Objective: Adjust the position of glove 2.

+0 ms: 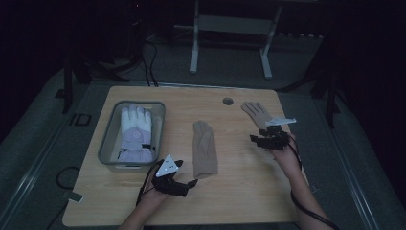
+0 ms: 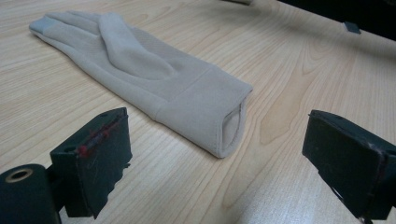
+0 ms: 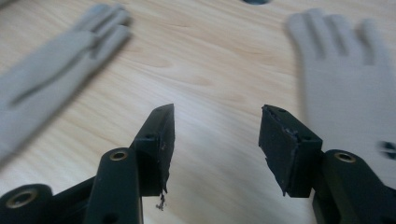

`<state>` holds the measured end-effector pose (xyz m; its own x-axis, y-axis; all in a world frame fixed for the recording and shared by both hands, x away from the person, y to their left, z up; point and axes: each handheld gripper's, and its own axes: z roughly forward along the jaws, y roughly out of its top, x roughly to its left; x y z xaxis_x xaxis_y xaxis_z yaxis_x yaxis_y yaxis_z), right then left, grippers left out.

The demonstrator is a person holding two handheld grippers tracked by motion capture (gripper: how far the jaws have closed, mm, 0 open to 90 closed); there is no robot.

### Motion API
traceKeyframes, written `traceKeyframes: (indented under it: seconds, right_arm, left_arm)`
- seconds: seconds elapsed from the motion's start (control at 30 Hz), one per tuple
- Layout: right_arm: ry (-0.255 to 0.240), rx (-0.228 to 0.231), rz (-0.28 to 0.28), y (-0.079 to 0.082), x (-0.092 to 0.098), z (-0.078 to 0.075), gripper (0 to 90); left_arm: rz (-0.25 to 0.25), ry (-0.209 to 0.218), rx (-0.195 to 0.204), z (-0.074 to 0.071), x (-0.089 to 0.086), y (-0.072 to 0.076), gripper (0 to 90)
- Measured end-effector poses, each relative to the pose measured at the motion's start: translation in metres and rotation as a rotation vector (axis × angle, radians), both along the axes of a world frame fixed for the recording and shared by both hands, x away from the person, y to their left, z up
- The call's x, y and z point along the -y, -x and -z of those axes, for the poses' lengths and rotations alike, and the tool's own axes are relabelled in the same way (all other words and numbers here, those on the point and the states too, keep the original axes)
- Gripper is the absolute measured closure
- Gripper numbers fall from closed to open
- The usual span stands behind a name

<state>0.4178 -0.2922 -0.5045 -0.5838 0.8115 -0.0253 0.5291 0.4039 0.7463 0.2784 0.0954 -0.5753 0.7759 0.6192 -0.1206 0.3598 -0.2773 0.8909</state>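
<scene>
A light wooden surface [image 1: 239, 191] with rounded corners carries three groups of things. Toward its left side sits a grey, clear-walled rectangular plastic bin [image 1: 106, 139], and inside it lies a thick white and pale lilac padded glove [image 1: 136, 134], fingers pointing away from the person.

Near the middle of the surface a thin beige fabric glove [image 1: 204, 148] lies flat, fingers pointing away and its cuff toward the person. In the left gripper view this glove [image 2: 154, 74] has its thumb folded over the palm, a grey patch at a fingertip, and its open cuff facing the camera.

The left hand-held gripper [image 1: 184, 184] rests low just beside that cuff, at its near left corner, a grey three-cornered plate on top. Its jaws stand wide apart and released, with the cuff between and ahead of them, not touching either jaw.

A second beige fabric glove [image 1: 256, 112] lies spread flat toward the far right of the surface, fingers splayed. The right hand-held gripper [image 1: 261, 140] sits at its wrist end. In the right gripper view its jaws are parted and grasp nothing, bare wood between them, this glove [image 3: 345, 88] just to their right, blurred.

A small round hole [image 1: 228, 101] marks the surface near its far edge.
</scene>
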Motion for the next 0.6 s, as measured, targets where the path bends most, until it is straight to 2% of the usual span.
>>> traceKeyframes:
  seconds: [0.13, 0.23, 0.37, 0.43, 0.53, 0.6]
  right_arm:
    - [0.021, 0.016, 0.03, -0.009, 0.022, 0.0, 45.4]
    - [0.026, 0.037, 0.028, -0.016, 0.034, 0.001, 45.4]
    - [0.027, 0.031, 0.028, -0.029, 0.047, 0.004, 45.5]
    - [0.032, 0.026, 0.031, -0.036, 0.051, 0.006, 45.8]
    - [0.027, 0.01, 0.0, -0.047, 0.055, 0.008, 49.0]
    - [0.058, 0.009, 0.001, -0.054, 0.056, 0.01, 50.8]
  left_arm:
    - [-0.001, 0.001, 0.0, 0.0, 0.001, 0.0, 8.1]
    - [-0.005, -0.005, -0.003, 0.001, 0.001, 0.0, 8.1]
    - [-0.013, 0.029, -0.024, 0.001, -0.001, -0.002, 8.1]
    - [-0.013, 0.024, -0.022, 0.001, -0.001, -0.002, 8.1]
    - [-0.013, 0.024, -0.027, 0.002, -0.001, -0.001, 8.1]
    - [-0.014, 0.025, -0.028, 0.003, 0.0, -0.001, 8.1]
